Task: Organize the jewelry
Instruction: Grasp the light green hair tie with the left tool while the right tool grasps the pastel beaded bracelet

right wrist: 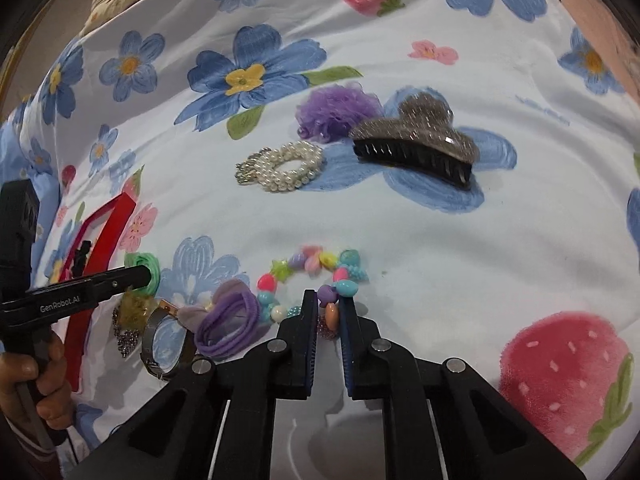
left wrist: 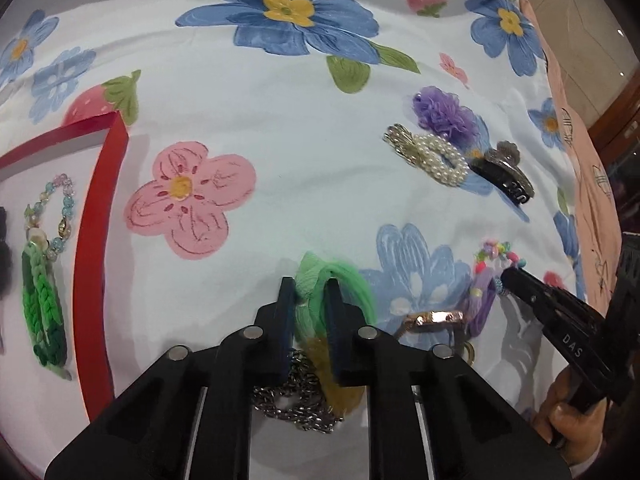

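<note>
My left gripper (left wrist: pixel 310 286) is shut on a green fabric scrunchie (left wrist: pixel 340 280) that lies on the floral cloth, over a silver chain (left wrist: pixel 298 400). My right gripper (right wrist: pixel 330 300) is shut on the colourful bead bracelet (right wrist: pixel 312 262), gripping its near side. The right gripper also shows in the left wrist view (left wrist: pixel 508 276) at that bracelet (left wrist: pixel 494 250). A red-rimmed box (left wrist: pixel 100 216) at the left holds a pastel bead bracelet (left wrist: pixel 56 200) and a green braided band (left wrist: pixel 42 304).
On the cloth lie a pearl clip (right wrist: pixel 284 166), a purple frilly scrunchie (right wrist: pixel 336 110), a glittery black claw clip (right wrist: pixel 420 142), purple hair ties (right wrist: pixel 228 322) and a metal bangle (right wrist: pixel 162 340). The cloth's pink edge (left wrist: pixel 592 160) runs along the right.
</note>
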A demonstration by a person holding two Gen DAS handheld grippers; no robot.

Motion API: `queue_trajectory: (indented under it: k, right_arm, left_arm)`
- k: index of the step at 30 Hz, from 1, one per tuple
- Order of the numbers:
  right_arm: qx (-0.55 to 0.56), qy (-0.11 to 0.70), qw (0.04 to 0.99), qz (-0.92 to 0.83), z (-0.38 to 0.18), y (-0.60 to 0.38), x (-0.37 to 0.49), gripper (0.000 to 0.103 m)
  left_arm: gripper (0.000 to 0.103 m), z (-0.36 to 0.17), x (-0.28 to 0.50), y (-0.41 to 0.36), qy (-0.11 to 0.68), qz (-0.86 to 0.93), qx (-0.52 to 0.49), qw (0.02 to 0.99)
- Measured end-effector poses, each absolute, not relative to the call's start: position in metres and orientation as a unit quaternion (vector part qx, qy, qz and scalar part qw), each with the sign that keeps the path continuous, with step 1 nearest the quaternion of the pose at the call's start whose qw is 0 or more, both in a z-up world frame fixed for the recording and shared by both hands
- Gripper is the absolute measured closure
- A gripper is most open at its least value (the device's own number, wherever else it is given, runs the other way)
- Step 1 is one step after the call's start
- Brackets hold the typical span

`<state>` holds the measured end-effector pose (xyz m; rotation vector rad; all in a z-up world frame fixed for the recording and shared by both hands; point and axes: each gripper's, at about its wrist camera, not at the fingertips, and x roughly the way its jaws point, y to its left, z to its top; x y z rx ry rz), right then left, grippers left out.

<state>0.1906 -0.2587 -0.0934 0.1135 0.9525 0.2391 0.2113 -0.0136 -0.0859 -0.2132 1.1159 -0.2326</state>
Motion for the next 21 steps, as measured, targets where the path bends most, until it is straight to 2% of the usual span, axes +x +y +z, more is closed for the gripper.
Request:
queue_trajectory:
  k: [21]
  right_arm:
    - [0.053, 0.371, 0.911, 0.171, -0.007, -0.220, 0.164, 0.095]
  left_arm:
    - [0.091, -0.013, 0.151, 0.044, 0.446, -0.101, -0.148, 0.877]
